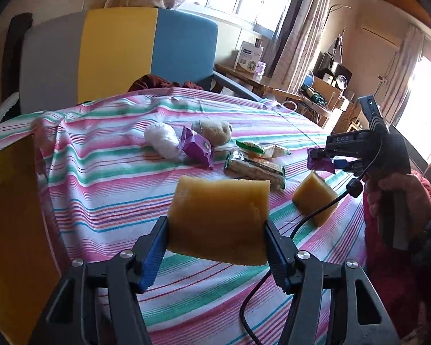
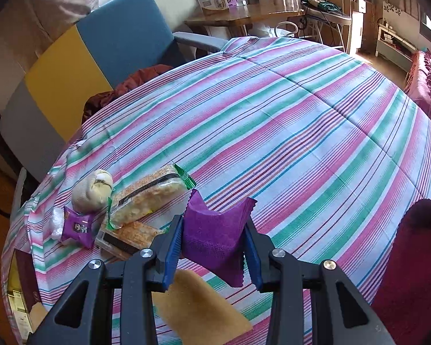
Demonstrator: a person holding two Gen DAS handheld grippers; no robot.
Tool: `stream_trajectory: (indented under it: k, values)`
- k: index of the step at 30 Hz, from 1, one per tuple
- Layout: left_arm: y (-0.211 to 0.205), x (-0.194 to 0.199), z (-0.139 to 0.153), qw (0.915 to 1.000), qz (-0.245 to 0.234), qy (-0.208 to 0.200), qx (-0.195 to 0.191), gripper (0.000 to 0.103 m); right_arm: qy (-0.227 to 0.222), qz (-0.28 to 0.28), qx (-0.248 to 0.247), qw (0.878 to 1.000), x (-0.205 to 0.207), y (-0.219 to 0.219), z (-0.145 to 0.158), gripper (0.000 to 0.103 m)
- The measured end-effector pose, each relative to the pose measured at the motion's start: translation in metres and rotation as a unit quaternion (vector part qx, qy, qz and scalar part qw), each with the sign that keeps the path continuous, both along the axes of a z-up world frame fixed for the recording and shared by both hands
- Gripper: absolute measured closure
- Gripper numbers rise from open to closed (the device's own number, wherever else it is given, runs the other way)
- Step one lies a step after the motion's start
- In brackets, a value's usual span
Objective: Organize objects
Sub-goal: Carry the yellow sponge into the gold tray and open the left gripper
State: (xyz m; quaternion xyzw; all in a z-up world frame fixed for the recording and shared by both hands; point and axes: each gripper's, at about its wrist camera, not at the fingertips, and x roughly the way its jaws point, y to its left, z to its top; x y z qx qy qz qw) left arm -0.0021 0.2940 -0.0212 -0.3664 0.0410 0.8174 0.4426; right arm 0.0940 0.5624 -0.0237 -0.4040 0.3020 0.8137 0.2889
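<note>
- Sponge (image 1: 219, 221) is held up over the table (image 1: 106, 189), squeezed between the left gripper's (image 1: 217, 240) blue fingers (image 1: 153, 254).
- Purple packet (image 2: 215, 238) is pinched tight in the right gripper (image 2: 214, 245), also lifted off the table.
- A second sponge (image 1: 314, 201) lies on the table, just right of the held sponge.
- Behind the held sponge lie two cracker packs (image 1: 255, 166), another purple packet (image 1: 196, 148), a white roll (image 1: 162, 141) and a tan sock ball (image 1: 214, 132), all close together.
- A hand (image 1: 399, 198) grips the right gripper's handle.
</note>
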Motion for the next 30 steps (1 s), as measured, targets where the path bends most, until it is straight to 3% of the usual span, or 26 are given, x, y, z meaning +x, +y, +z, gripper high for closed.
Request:
stream_trajectory:
  k: [6,13,17,25,30]
  values:
    - [-0.037,-0.007,0.019,0.9991,0.042,0.001,0.005,0.039,0.029,0.010,0.012,0.999,-0.005,-0.005,0.012,0.063]
    - [-0.102,-0.043,0.028,0.9908,0.133,-0.001,-0.026,0.039,0.041,0.031,0.027,0.998,-0.009,-0.013,0.018,0.063]
    - [-0.146,-0.082,0.031,0.9799,0.191,0.000,-0.057,0.039,0.048,0.034,0.027,0.998,-0.007,-0.014,0.020,0.063]
    - [-0.219,-0.168,0.004,0.9471,0.292,-0.065,-0.115,0.039,0.054,0.047,0.032,0.997,-0.008,-0.018,0.022,0.063]
    - [-0.226,-0.202,-0.009,0.9390,0.307,-0.064,-0.141,0.038,0.057,0.053,0.032,0.996,-0.009,-0.020,0.023,0.063]
